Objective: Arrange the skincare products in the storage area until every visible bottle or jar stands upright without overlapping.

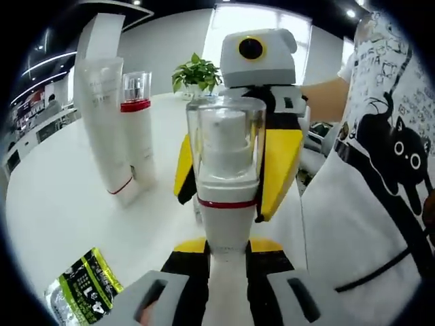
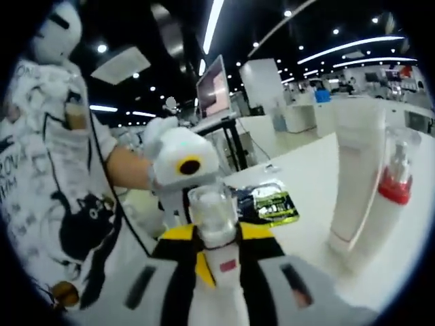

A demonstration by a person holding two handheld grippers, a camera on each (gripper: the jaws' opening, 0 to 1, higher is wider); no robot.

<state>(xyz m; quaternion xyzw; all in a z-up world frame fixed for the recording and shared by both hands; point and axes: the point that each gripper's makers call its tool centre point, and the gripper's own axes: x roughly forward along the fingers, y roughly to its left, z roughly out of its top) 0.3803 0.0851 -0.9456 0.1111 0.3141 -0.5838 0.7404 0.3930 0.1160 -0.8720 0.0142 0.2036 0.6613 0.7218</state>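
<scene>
A white pump bottle (image 1: 226, 204) with a clear cap and a thin red band is held upright above the white table (image 1: 61, 204). My left gripper (image 1: 228, 248) is shut on its lower body. Facing me, my right gripper (image 1: 231, 173) has its yellow fingers (image 1: 282, 170) closed on the bottle's upper part. In the right gripper view the same bottle (image 2: 212, 207) sits between the right gripper's (image 2: 219, 238) yellow tips. A tall white tube (image 1: 109, 122) (image 2: 353, 176) stands cap-down beside a red-collared, clear-capped bottle (image 1: 138, 129) (image 2: 391, 197); they touch.
A green sachet (image 1: 85, 285) (image 2: 272, 202) lies flat on the table near its edge. A potted plant (image 1: 196, 73) stands at the far side. The person in a cat-print white shirt (image 1: 380, 170) stands close on one side. A laptop screen (image 2: 212, 92) sits beyond the table.
</scene>
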